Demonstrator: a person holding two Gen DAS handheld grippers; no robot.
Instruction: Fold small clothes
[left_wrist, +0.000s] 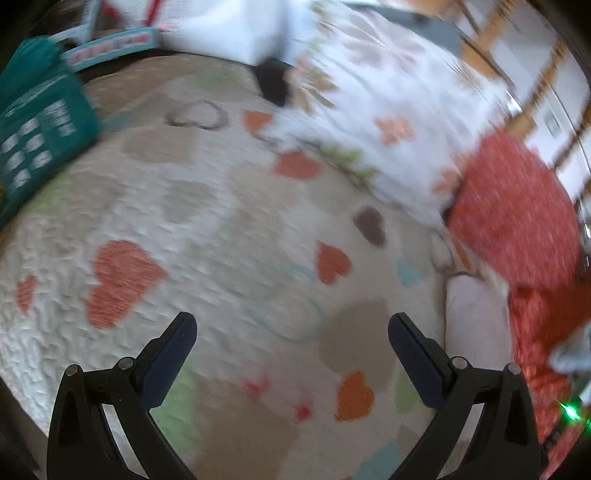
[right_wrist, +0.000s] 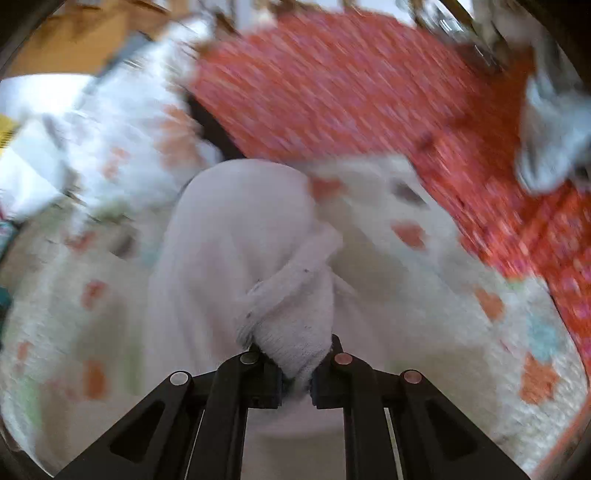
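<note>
My right gripper (right_wrist: 297, 363) is shut on a bunched fold of a small pale pink-white garment (right_wrist: 229, 236), which hangs forward over the heart-patterned quilt (right_wrist: 461, 332). Both views are motion-blurred. My left gripper (left_wrist: 291, 354) is open and empty, its dark fingers (left_wrist: 173, 350) spread wide above the quilt (left_wrist: 184, 221). An edge of the pale garment (left_wrist: 476, 325) shows at the right of the left wrist view, apart from the left gripper.
A red patterned cloth (right_wrist: 351, 85) lies beyond the garment and shows at the right in the left wrist view (left_wrist: 517, 206). A white leaf-print pillow (left_wrist: 388, 92) lies at the back. A teal box (left_wrist: 37, 125) sits at the far left. A grey item (right_wrist: 550, 140) lies at the right.
</note>
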